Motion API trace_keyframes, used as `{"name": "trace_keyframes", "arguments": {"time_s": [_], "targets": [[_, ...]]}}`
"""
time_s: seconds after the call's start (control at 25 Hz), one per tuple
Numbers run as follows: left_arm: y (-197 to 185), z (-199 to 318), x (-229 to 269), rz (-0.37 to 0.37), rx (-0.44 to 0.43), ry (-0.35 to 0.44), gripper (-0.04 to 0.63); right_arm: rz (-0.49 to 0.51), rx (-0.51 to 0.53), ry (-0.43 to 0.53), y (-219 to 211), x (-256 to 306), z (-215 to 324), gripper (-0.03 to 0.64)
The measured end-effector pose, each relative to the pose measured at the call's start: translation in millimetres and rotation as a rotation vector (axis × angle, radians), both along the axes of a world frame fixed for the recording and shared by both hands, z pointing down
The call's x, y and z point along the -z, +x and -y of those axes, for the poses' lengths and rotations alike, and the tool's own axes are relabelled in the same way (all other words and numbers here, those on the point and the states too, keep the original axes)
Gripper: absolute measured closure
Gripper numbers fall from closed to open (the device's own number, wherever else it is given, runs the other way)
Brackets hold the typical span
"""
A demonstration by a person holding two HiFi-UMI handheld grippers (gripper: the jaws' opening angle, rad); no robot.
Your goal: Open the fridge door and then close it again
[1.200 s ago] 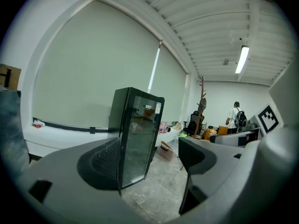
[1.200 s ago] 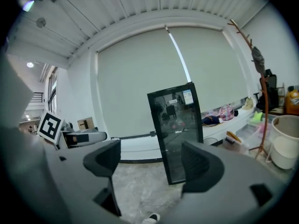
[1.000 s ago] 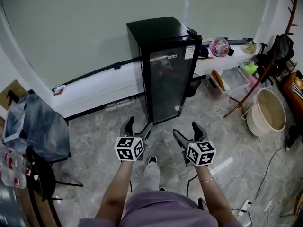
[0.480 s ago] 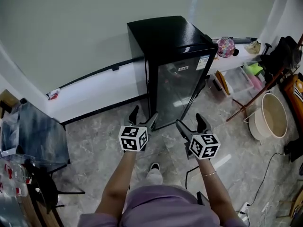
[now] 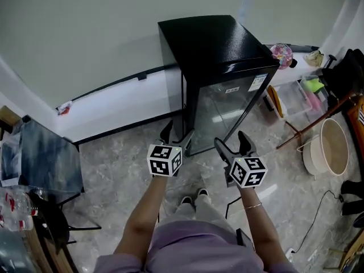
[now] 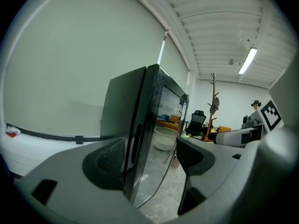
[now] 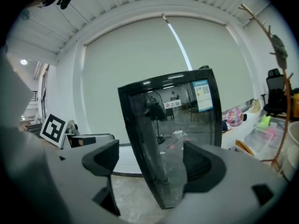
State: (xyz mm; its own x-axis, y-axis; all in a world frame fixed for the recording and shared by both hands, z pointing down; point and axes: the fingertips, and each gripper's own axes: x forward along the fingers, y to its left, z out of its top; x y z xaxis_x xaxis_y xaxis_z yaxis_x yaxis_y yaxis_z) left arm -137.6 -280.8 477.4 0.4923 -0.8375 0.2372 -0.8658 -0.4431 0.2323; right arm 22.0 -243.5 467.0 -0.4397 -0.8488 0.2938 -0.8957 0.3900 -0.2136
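— Where's the fridge?

— Dead ahead at twelve o'clock. The black fridge (image 5: 210, 44) stands on the floor against the wall, and its glass door (image 5: 227, 115) is shut and faces me.

— And your jaws?

— Both pairs are apart with nothing between them. My left gripper (image 5: 177, 134) is near the door's left edge, at about eleven o'clock, not touching. Its own view frames a dark upright grip slot (image 6: 134, 143) on that edge. I reckon that's why I hold it there, since that looks like the side to pull from. My right gripper (image 5: 232, 143) hangs at one o'clock in front of the glass, spare.

— Anything in the door's swing?

— A pale tub (image 5: 333, 147) and a clear bin (image 5: 293, 95) out at two o'clock, both well apart from the door. I'd judge the path free.
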Motion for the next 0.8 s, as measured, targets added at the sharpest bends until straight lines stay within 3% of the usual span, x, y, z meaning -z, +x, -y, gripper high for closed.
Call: {"name": "trace_keyframes", "arguments": {"time_s": [0.32, 0.8], "targets": [[5.6, 34.6, -14.8, 0.023, 0.033, -0.032, 0.343, 0.008, 0.069, -0.031, -1.9, -12.0, 43.1, 0.276], [19.6, 65.2, -40.1, 0.037, 0.040, -0.075, 0.445, 0.037, 0.120, -0.079, 6.0, -31.1, 79.5, 0.293]]}}
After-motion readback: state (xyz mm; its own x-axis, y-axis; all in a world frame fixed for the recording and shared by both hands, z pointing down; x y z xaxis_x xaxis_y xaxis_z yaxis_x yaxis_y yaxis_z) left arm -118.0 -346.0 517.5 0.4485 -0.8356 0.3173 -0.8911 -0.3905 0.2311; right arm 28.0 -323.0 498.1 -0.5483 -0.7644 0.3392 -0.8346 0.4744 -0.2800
